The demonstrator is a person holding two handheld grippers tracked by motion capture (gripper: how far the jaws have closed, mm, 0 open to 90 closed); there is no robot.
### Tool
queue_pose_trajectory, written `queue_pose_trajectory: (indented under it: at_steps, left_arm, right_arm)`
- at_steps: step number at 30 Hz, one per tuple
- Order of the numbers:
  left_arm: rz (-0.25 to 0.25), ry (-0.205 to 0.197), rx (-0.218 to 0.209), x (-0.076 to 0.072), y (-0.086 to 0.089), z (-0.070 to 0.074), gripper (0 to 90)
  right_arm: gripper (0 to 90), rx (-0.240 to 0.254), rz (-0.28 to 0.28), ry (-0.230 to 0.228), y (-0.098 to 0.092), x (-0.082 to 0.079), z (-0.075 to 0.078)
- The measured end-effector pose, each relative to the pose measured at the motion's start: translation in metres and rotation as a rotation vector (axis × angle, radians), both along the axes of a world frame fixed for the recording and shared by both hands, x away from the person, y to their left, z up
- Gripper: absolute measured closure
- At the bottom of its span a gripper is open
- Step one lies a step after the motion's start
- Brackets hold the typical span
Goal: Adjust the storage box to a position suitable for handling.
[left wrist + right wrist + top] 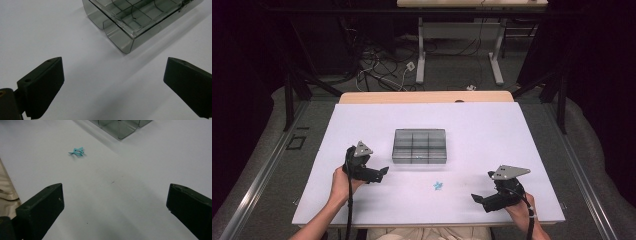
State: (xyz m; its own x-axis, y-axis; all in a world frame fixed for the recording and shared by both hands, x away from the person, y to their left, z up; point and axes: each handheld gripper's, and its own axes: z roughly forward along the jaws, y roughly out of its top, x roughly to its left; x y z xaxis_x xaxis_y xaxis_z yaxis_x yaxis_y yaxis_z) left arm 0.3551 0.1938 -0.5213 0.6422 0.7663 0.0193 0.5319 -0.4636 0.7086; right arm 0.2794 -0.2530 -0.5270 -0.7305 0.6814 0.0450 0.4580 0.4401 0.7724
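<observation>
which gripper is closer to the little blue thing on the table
The right gripper: the blue piece lies ahead of its open jaws, while the left gripper faces the compartment box.

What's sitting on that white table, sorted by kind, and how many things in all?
Grey compartment box: 1
Small blue item, too small to identify: 1
Hand-held gripper: 2, left and right, both open and holding nothing
Total: 4

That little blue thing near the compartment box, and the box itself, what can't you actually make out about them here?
- Blue thing: too small in the high view, blurred in the right gripper view; its exact kind can't be told.
- Compartment box: contents unreadable in the high view; top edge cuts it off in the left gripper view.
</observation>
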Motion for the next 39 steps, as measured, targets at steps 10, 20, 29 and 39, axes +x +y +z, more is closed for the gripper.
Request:
queue_pose_trajectory:
  at_steps: [10,20,29,39]
  left_arm:
    - [0.022,-0.002,0.025,0.019,-0.004,-0.001,24.2]
    - [0.068,0.008,0.029,0.041,-0.006,-0.005,54.5]
    - [0.032,0.036,0.039,0.056,-0.016,-0.018,85.3]
    - [0.012,0.046,0.019,0.073,-0.027,-0.024,89.5]
  right_arm:
    - [1.0,0.000,-0.009,0.000,-0.001,0.000,0.000]
    - [1.0,0.000,-0.005,0.005,0.000,0.000,0.000]
    - [1.0,0.000,-0.007,0.003,-0.001,0.000,0.000]
    - [1.0,0.004,-0.005,0.005,-0.001,0.001,-0.001]
